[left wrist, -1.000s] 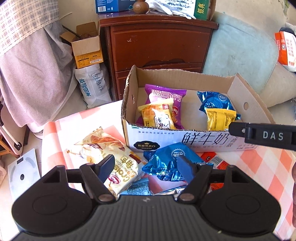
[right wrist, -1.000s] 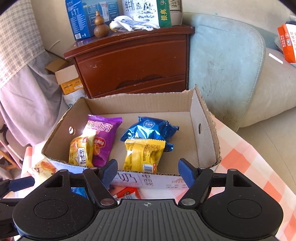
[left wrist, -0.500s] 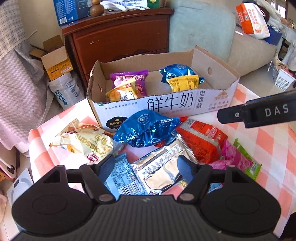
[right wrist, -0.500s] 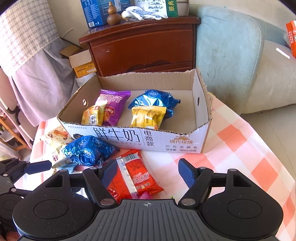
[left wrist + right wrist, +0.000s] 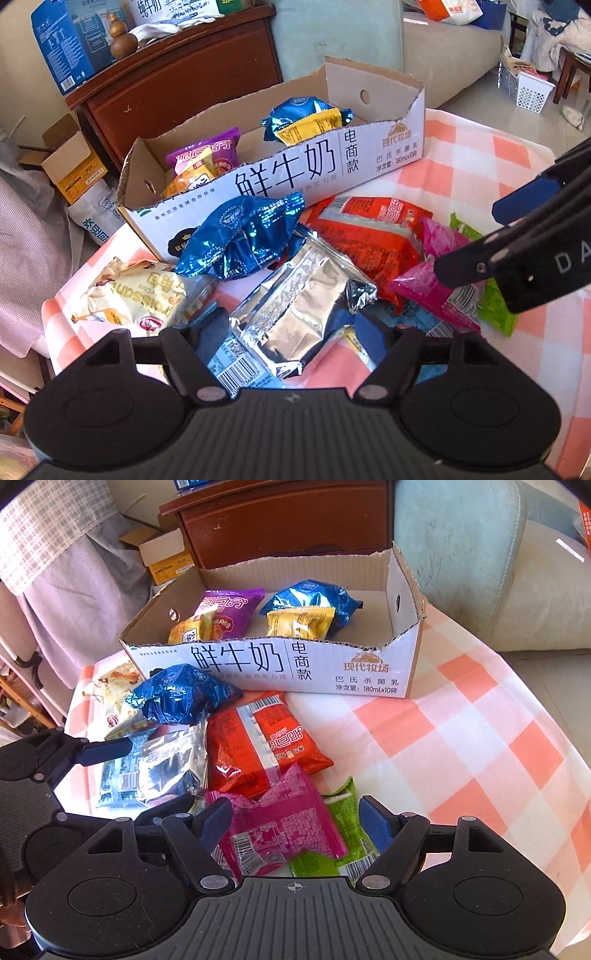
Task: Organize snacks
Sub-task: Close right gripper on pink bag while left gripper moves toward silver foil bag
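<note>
A cardboard milk box (image 5: 288,173) (image 5: 273,664) holds purple, yellow and blue snack packs. Loose packs lie in front of it on the checked cloth: a blue foil pack (image 5: 240,236) (image 5: 177,694), a silver pack (image 5: 303,310) (image 5: 170,768), a red pack (image 5: 369,229) (image 5: 266,742), a magenta pack (image 5: 284,823) (image 5: 432,291), a green pack (image 5: 343,812) and a cream croissant pack (image 5: 136,299). My left gripper (image 5: 295,339) is open, its jaws either side of the silver pack. My right gripper (image 5: 295,816) is open, its jaws either side of the magenta pack.
A dark wooden cabinet (image 5: 177,85) and a pale blue cushion (image 5: 454,535) stand behind the box. A small open carton (image 5: 70,162) sits on the floor at the left. The checked cloth (image 5: 461,731) stretches to the right of the packs.
Both grippers have pulled back from the box and dropped low over the loose packs. The silver pack now sits between my left jaws, the magenta pack between my right jaws.
</note>
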